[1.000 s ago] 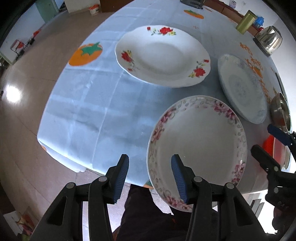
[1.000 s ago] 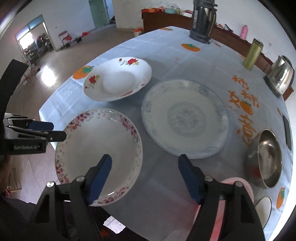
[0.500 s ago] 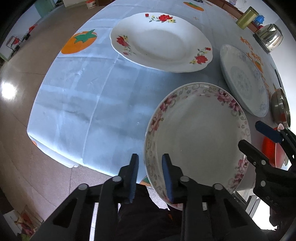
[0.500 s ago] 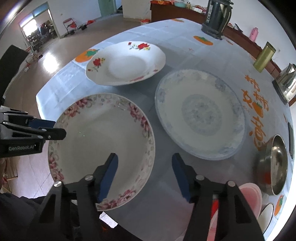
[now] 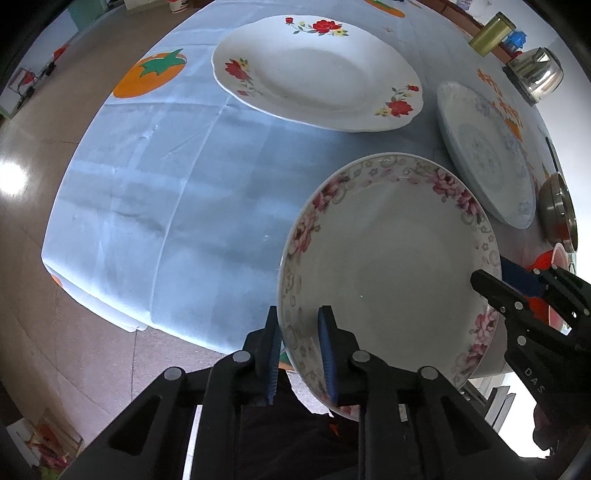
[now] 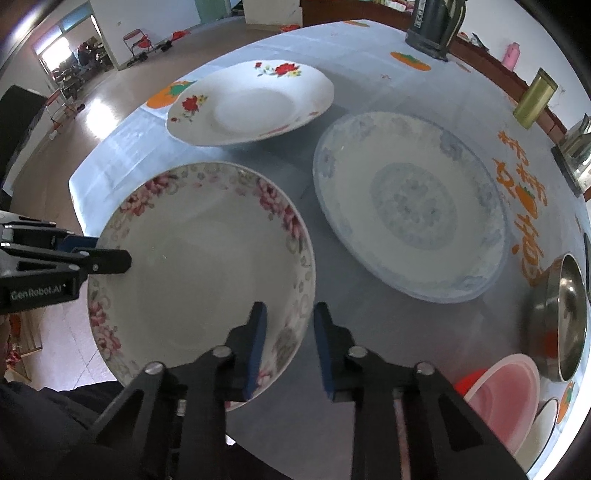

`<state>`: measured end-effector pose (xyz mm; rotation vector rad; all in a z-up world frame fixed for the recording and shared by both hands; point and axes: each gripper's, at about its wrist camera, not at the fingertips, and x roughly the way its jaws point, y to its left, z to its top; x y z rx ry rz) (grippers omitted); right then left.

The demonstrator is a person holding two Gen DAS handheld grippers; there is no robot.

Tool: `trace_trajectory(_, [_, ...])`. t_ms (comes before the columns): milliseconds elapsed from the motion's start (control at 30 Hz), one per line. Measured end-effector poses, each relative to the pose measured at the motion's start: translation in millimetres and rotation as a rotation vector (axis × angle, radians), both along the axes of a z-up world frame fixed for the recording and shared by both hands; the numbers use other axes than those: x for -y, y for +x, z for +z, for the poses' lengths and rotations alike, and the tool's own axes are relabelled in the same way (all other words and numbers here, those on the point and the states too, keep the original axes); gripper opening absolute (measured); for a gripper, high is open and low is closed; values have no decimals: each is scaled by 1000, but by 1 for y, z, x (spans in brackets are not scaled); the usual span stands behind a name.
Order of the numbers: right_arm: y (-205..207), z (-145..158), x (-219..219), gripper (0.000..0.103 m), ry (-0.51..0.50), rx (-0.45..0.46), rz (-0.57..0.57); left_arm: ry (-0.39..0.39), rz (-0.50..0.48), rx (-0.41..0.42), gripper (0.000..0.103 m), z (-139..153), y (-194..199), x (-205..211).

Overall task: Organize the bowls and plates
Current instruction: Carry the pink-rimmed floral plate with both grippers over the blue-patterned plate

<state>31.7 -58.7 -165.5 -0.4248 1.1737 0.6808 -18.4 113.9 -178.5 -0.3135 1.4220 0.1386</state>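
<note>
A pink-flowered plate (image 5: 388, 258) (image 6: 207, 273) lies at the table's near edge. My left gripper (image 5: 297, 350) is shut on its near rim, one finger under and one over; it also shows from the side in the right wrist view (image 6: 110, 260). My right gripper (image 6: 288, 339) straddles the plate's right rim with a gap still left between the pads; it also shows in the left wrist view (image 5: 495, 284). A red-flowered plate (image 5: 317, 72) (image 6: 251, 103) sits behind. A blue-patterned plate (image 5: 484, 151) (image 6: 410, 206) lies to the right.
A steel bowl (image 6: 561, 317), a pink bowl (image 6: 502, 398) and a small white bowl (image 6: 543, 424) sit at the right edge. A kettle (image 5: 535, 72), a green can (image 6: 535, 98) and a dark jug (image 6: 436, 26) stand at the back. The tablecloth (image 5: 147, 192) hangs over the near-left corner.
My left gripper moved onto the pink-flowered plate's rim and closed on it. My right gripper moved left to the plate's right rim and narrowed its opening.
</note>
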Motion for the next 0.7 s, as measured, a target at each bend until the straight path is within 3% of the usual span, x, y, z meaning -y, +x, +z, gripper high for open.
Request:
trace_trajectory(167, [0, -3, 2, 15, -3, -16, -3, -3, 6, 0, 18, 1, -2, 1])
trace_trajectory(700, [6, 9, 11, 13, 22, -58, -45, 75, -73, 58, 15, 28, 0, 15])
